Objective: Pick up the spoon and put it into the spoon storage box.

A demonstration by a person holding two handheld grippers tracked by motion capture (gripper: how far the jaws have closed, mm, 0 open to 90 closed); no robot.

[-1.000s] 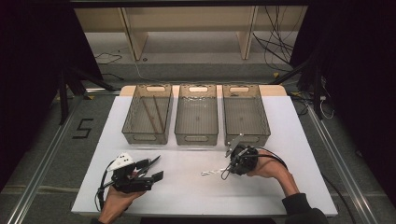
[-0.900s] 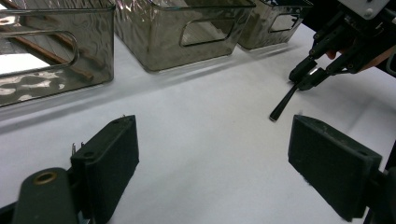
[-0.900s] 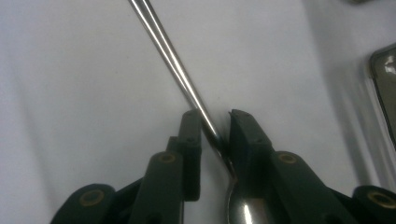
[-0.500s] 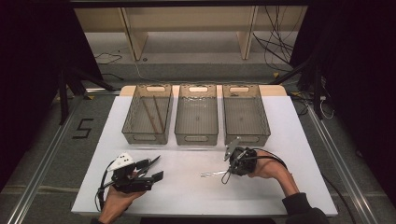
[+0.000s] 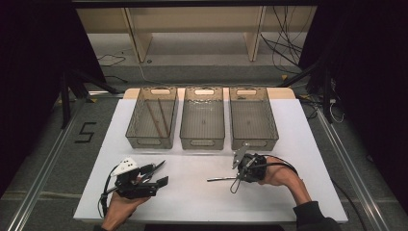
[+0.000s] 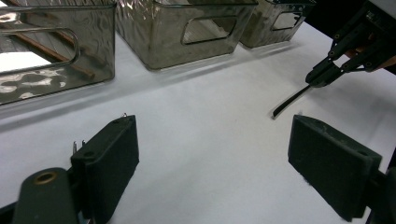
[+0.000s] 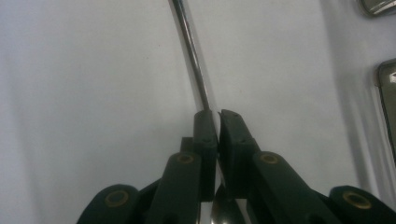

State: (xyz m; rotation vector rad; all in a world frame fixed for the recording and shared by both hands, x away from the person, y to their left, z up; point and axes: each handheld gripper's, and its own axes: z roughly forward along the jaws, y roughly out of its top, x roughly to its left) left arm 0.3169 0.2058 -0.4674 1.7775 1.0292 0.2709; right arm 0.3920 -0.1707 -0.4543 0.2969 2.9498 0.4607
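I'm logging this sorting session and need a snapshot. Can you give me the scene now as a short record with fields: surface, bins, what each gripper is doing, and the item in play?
surface: white table
bins: three clear bins in a row; left bin holds two brown sticks, middle bin and right bin look empty
item in play: thin metal utensil, handle pointing toward the left gripper
right gripper: jaws have just been closing, shut on the utensil
left gripper: open, nothing between the jaws, low over the table

Bright overhead light on white table (image 5: 192, 202); dark surroundings; gripper views soft close up.
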